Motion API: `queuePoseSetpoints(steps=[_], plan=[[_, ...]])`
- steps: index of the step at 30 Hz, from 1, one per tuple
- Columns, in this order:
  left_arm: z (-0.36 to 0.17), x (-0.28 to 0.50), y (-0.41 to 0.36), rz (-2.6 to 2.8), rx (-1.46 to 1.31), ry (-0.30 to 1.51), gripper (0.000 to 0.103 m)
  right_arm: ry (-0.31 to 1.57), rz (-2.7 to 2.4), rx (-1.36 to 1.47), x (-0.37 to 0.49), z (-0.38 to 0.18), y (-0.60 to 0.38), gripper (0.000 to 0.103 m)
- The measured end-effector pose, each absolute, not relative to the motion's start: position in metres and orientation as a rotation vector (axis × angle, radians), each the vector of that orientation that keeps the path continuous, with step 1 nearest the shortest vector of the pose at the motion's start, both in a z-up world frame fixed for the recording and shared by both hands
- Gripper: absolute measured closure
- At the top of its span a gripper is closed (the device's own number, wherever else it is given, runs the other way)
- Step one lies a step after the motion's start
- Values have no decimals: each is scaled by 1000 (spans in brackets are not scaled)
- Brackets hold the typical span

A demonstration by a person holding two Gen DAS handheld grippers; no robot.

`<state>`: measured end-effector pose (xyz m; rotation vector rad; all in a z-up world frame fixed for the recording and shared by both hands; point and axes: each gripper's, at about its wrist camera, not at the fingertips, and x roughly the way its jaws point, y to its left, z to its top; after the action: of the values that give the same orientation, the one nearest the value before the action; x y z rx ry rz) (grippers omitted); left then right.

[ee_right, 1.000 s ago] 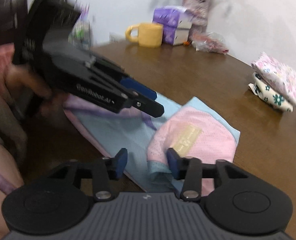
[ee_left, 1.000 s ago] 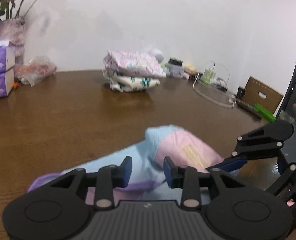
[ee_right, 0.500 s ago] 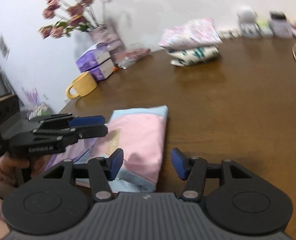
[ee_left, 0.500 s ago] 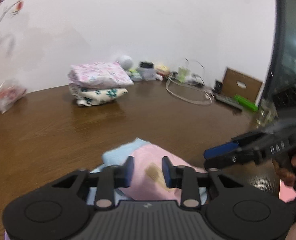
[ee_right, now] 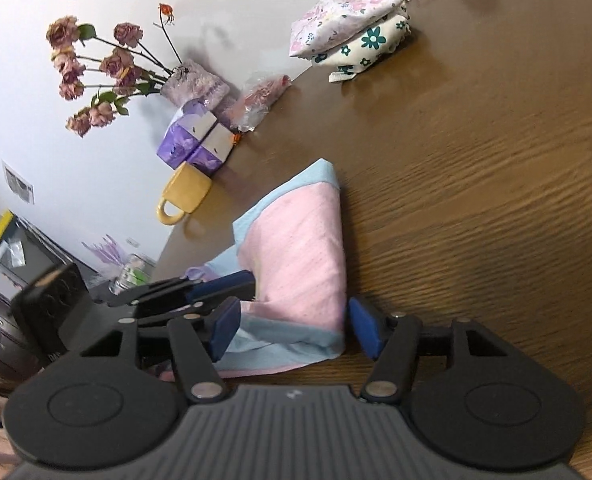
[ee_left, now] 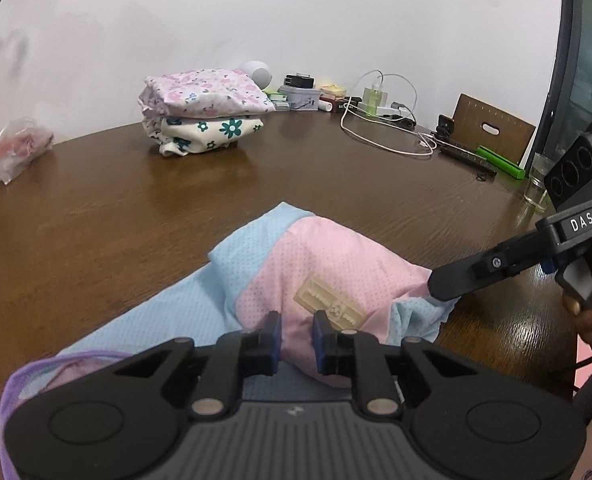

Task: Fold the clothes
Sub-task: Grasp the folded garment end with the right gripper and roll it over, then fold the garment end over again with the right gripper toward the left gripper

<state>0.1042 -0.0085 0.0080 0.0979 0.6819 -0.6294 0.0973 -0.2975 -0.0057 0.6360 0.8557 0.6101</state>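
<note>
The pink and blue garment lies partly folded on the brown wooden table, low and centre in the left wrist view, its pink panel bulging upward with a pale rubbery patch on top and the blue fabric trailing toward 7 o'clock to a purple hem. The left gripper has its jaws drawn close and pinching a ridge of the pink fabric just below that patch. In the right wrist view the same garment runs from about 12 o'clock of the gripper down to its fingers, pink above and blue along the near edge. The right gripper has just been opening: its jaws stand spread wide, straddling the near end of the garment, the left pad beside the blue edge and the right pad off the cloth over bare wood. From the left wrist view, that gripper comes in from 3 o'clock, one black finger lying at the garment's right edge. A stack of folded floral clothes sits well apart at 11 o'clock on the far side of the table. A yellow mug, purple tissue packs and a vase of dried roses stand along the wall.
</note>
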Motion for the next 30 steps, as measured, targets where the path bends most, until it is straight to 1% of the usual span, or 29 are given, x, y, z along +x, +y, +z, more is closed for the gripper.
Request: queuePoseSetpoints(steps=[7,12,14,15,16,17,18,19,22,27,30], plan=[[11,102,0,-617,46,677,87,859,620,682,102,-10,-291,43],[14,99,2,-611,41,664,86,876,622,716,104,-16,-288,59],[12,99,2,-609,43,674,85,884,605,718,105,-18,-287,62],[12,99,2,-609,44,677,85,888,596,719,105,-18,-287,66],[11,99,2,-610,45,677,84,892,587,719,105,-19,-287,71],[12,99,2,-610,45,676,83,896,579,720,106,-20,-287,81],[12,98,2,-612,44,670,78,900,570,720,106,-20,-287,86],[13,97,3,-614,43,665,76,893,563,695,106,-17,-287,87],[18,94,7,-618,36,645,74,871,543,617,107,-6,-289,90],[23,91,14,-600,37,629,74,773,439,158,105,44,-287,91],[24,91,17,-589,34,627,73,689,404,-186,96,69,-268,91]])
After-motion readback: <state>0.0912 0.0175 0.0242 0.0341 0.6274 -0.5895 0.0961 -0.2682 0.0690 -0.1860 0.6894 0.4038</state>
